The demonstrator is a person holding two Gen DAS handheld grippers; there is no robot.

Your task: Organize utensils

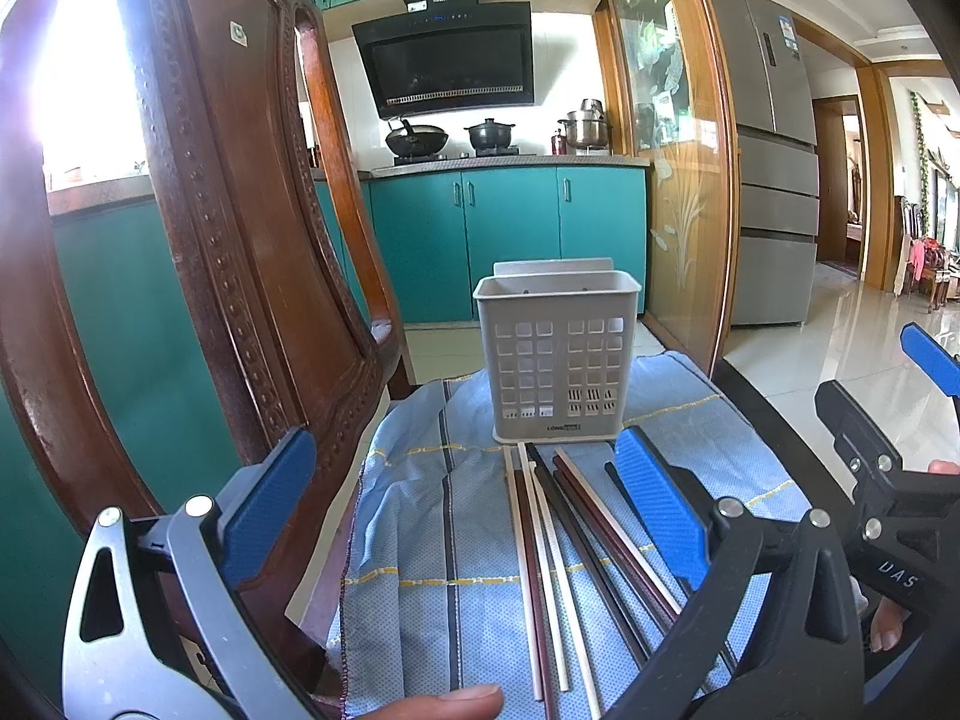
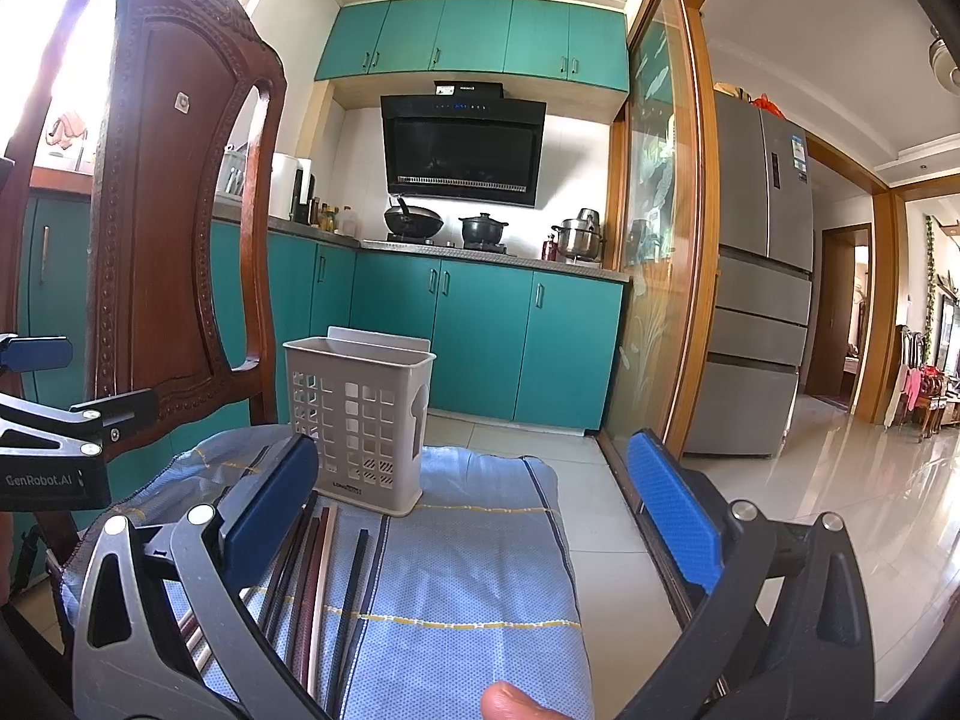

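Note:
A grey perforated utensil holder (image 1: 557, 354) stands upright at the far end of a blue cloth (image 1: 420, 516); it also shows in the right wrist view (image 2: 359, 414). Several chopsticks (image 1: 564, 558), white, dark red and black, lie side by side on the cloth in front of it, and show in the right wrist view (image 2: 312, 588). My left gripper (image 1: 468, 516) is open and empty above the chopsticks. My right gripper (image 2: 474, 510) is open and empty, to the right of the chopsticks; it shows at the right edge of the left wrist view (image 1: 888, 420).
A carved wooden chair back (image 1: 240, 276) rises close on the left. The cloth (image 2: 468, 588) covers a small surface with tiled floor (image 2: 840, 510) to the right. A glass partition (image 1: 678, 180), teal cabinets (image 1: 498, 228) and a fridge (image 1: 774, 180) stand beyond.

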